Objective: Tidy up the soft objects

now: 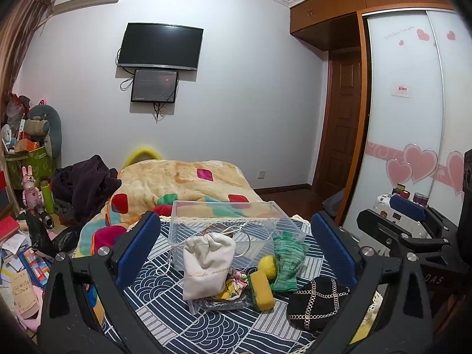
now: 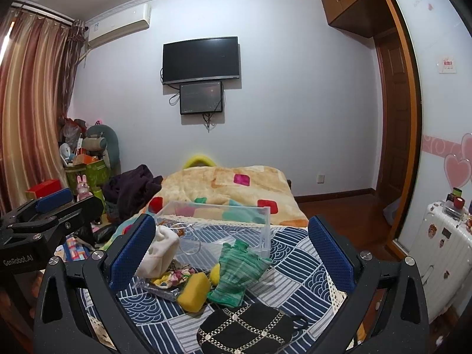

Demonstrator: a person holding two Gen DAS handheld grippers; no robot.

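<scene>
- Our left gripper and right gripper both hover wide apart, holding nothing.
- On the patterned cloth, before a clear box, lie a white pouch, yellow sponge, green glove and black purse.
- All look light and squashy; we would pinch the pouch's gathered neck, though its contents stay hidden.

Between the spread jaws: one white drawstring pouch, one green knit glove, one yellow sponge, one yellow ball, one black chain-patterned bag; beyond the jaw tips, one clear box
</scene>
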